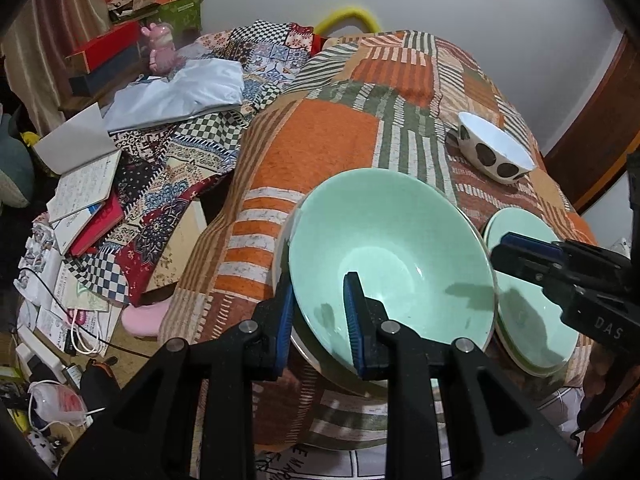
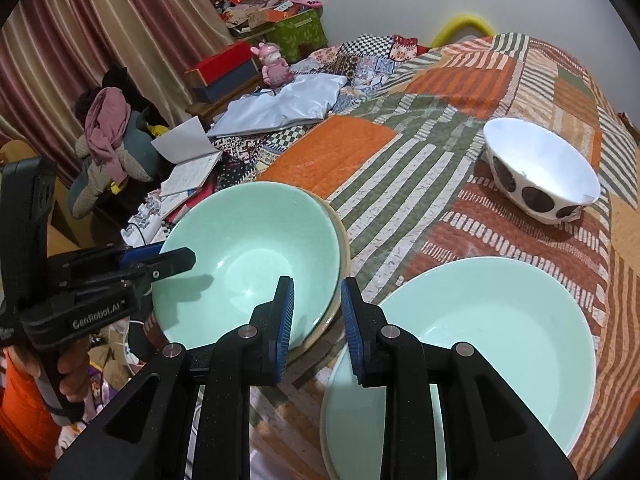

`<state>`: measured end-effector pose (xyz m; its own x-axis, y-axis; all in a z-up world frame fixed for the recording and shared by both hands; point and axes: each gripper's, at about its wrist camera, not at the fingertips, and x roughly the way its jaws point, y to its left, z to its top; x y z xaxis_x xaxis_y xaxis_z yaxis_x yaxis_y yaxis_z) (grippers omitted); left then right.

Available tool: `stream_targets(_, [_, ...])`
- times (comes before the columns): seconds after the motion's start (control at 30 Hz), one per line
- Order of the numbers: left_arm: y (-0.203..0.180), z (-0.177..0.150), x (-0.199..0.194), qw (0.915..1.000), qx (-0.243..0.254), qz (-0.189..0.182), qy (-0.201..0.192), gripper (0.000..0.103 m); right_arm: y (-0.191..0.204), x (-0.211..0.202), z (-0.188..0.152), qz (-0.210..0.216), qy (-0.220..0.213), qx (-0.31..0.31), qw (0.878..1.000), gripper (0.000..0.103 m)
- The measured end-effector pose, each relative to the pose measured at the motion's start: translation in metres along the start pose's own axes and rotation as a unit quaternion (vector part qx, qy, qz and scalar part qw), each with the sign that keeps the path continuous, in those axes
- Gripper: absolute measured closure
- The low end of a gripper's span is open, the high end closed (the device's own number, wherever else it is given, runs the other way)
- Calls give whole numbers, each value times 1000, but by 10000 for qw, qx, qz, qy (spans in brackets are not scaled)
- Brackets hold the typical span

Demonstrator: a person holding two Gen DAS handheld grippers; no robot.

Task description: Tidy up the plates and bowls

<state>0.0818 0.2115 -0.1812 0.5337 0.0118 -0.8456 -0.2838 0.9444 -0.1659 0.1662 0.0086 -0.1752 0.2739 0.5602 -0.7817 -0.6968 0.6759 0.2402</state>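
Sitting on — bed (image 1: pixel 332 148): patchwork quilt, all dishes on it.
Green bowl (image 1: pixel 392 256): stacked on another dish, left gripper (image 1: pixel 320 312) fingers pinching its near rim.
Green plates (image 2: pixel 500 340): beside it — right gripper (image 2: pixel 316 320) fingers nearly closed, empty.
Spotted bowl (image 2: pixel 540 168): farther back.

mint green bowl (image 1: pixel 400 248), dark-spotted white bowl (image 1: pixel 494 152)

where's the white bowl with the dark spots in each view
Left wrist view: the spotted bowl sits upper right on the patchwork bedspread, beyond the big green bowl.
Right wrist view: the spotted bowl sits right of centre in the upper half, beyond the stacked green dishes.
Shared landmark: the pink toy figure at upper left in both.
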Motion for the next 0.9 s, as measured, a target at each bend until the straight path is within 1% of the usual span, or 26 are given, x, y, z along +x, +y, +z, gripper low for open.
stream_targets(0.1, [0,3,-2,9999,-20,-3,102,79,-5,-9,0,-9,-100,26,9999,79])
stream_targets(0.17, [-2,4,-5,9999,15,90,85,78,-10,-17,1,-26,-186,62,9998,79])
stream_targets(0.23, [-4,7,-12,9997,88,227,-30,78,-17,-26,3,-30,-289,91,9995,79])
stream_targets(0.4, [-10,19,-36,9992,93,258,-281,78,-30,-49,5,-174,-573,111,9981,77])
stream_targets(0.5, [-25,27,-46,9988,170,203,-422,78,-45,-62,7,-276,-766,231,9964,73])
stream_targets(0.6, [-43,33,-51,9982,250,88,-539,78,-61,-73,8,-415,-882,330,9947,72])
stream_targets(0.8, [-88,48,-50,9965,493,-142,-654,65,-85,-89,8,-681,-1005,449,9916,71])
stream_targets(0.87, [-106,56,-47,9955,614,-198,-694,58,-95,-95,9,-806,-1053,492,9900,68])
stream_targets(0.9, [-111,59,-46,9951,654,-223,-708,56,-100,-96,10,-857,-1079,525,9891,65])
